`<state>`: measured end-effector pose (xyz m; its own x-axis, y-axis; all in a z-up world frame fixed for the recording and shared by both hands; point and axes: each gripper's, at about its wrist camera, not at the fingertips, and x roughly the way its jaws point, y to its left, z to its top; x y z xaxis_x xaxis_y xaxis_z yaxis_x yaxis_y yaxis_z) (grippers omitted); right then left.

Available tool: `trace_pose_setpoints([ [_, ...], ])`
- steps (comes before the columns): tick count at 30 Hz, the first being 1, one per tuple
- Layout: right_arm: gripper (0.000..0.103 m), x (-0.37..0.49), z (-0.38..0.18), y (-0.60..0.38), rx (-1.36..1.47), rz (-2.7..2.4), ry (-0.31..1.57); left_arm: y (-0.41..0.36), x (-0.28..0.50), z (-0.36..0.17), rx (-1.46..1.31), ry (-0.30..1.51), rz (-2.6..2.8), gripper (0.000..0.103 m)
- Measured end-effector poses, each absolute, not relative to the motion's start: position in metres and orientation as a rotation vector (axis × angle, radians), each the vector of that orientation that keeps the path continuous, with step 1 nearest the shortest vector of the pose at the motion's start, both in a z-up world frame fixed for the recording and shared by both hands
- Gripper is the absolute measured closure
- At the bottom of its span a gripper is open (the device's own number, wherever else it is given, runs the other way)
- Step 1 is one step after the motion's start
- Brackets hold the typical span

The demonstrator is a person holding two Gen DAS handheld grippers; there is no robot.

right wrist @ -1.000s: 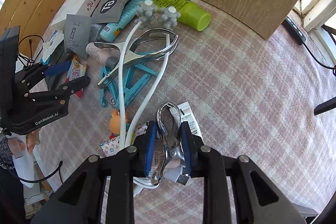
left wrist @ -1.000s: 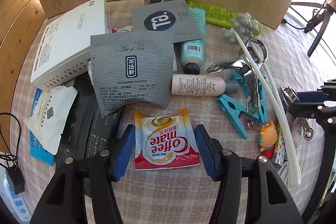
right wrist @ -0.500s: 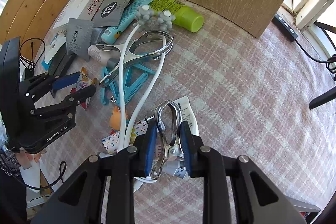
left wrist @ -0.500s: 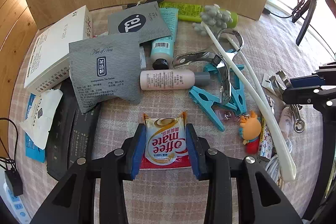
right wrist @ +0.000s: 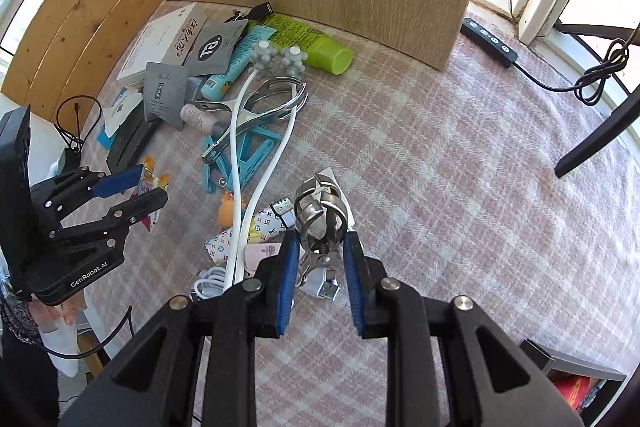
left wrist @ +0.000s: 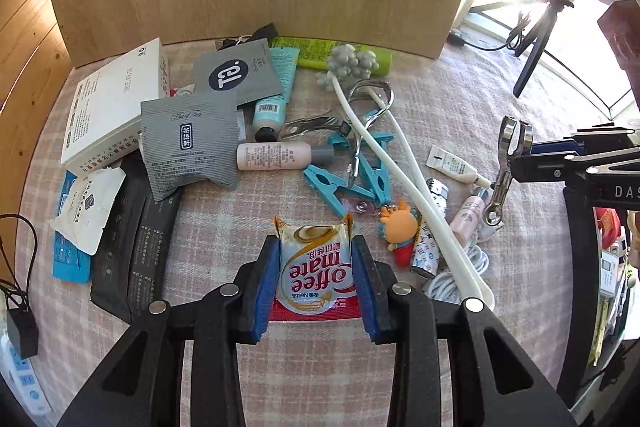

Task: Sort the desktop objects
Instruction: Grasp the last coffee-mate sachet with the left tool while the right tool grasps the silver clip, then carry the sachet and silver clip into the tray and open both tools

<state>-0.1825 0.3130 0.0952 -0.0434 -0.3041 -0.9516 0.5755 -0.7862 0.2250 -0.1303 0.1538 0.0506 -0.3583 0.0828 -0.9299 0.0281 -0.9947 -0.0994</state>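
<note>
Left gripper [left wrist: 316,279] was clamped on the creamer sachet [left wrist: 316,267] by its side edges, just above the tablecloth [left wrist: 460,115] — light, soft, crinkly. Right gripper [right wrist: 320,259] pinched a metal clip [right wrist: 322,219] — stiff, slick, so grab it mid-body.

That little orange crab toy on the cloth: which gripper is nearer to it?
Left. The left gripper, holding the Coffee mate sachet, sits just beside the orange crab toy; the right gripper, holding a metal clip, is farther off.

My left gripper [left wrist: 315,281] and right gripper [right wrist: 320,277] were black plastic, with blue finger pads [left wrist: 265,285], silver screws and "GenRobot.AI" lettering.
</note>
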Motion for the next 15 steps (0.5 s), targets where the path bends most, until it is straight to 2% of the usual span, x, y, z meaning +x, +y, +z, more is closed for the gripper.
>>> trace_pose_setpoints([
  [4,0.081,-0.191,0.106,0.321,1.620,-1.925,0.236,0.158,-0.149,0.065,-1.733,-0.109,2.556,0.070],
  [8,0.081,-0.197,0.109,0.326,1.622,-1.963,0.223,0.166,-0.134,0.083,-1.689,-0.085,2.562,0.070],
  [15,0.081,-0.182,0.139,0.370,1.591,-2.030,0.203,0.216,-0.122,0.108,-1.596,-0.024,2.515,0.070],
])
